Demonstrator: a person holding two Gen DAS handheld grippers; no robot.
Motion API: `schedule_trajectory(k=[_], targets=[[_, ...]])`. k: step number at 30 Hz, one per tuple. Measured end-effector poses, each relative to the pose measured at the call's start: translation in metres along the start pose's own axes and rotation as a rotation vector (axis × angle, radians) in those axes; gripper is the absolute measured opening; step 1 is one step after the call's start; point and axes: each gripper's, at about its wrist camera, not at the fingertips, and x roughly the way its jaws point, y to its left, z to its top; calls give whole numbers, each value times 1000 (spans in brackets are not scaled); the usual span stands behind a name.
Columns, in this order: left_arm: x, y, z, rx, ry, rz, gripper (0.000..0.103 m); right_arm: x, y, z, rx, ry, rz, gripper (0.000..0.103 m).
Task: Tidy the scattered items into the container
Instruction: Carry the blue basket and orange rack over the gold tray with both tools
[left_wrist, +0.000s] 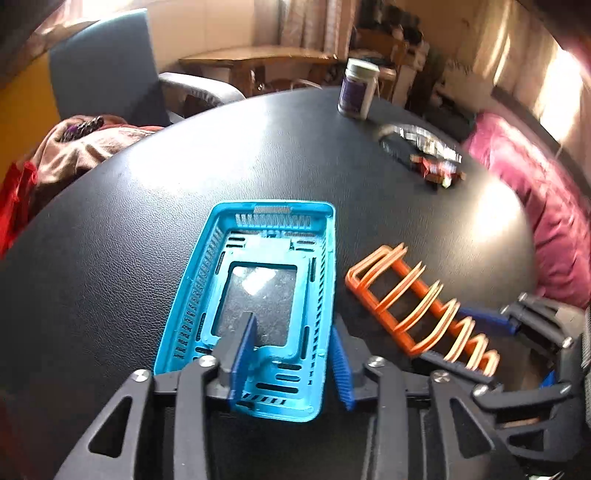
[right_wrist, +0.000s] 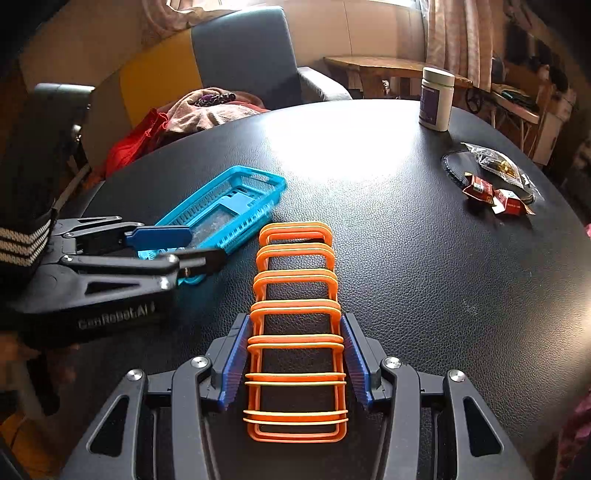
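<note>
1. Straddling blue basket's (left_wrist: 255, 295) right wall (left_wrist: 325, 295) at lower centre: left gripper (left_wrist: 291, 363), pads not visibly pressing.
2. Clamped on orange rack (right_wrist: 295, 332), lower centre: right gripper (right_wrist: 295, 363).
3. Standing upper right: white jar (right_wrist: 436, 98), snack packets (right_wrist: 495, 181).

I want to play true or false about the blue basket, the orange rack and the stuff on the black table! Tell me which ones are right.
1. The blue basket has candies in it. False: nothing lies in it; you see the table through its open bottom.
2. The right gripper has the orange rack between its fingers. True.
3. The white jar is lying on its side. False: it stands upright near the far edge of the black table.
4. The red wrapped candies lie next to a clear plastic packet. True.
5. The left gripper straddles one long wall of the basket. True: one finger is inside, the other outside.
</note>
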Motion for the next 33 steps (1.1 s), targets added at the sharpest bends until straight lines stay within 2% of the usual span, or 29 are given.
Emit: schedule_trajectory(k=[3, 8, 15, 27, 33], targets=[[-9, 7, -2, -52, -33, -23, 20, 0, 1, 0, -4, -2, 1, 50], [-31, 21, -14, -148, -87, -79, 18, 0, 6, -1, -8, -3, 28, 49], [-72, 47, -49, -309, -162, -134, 13, 0, 23, -2, 31, 10, 134, 49], [-126, 87, -106, -490, -266, -112, 11, -11, 82, 0, -54, 7, 233, 49], [-144, 97, -126, -523, -304, -86, 10, -15, 113, 3, -91, 4, 285, 49]])
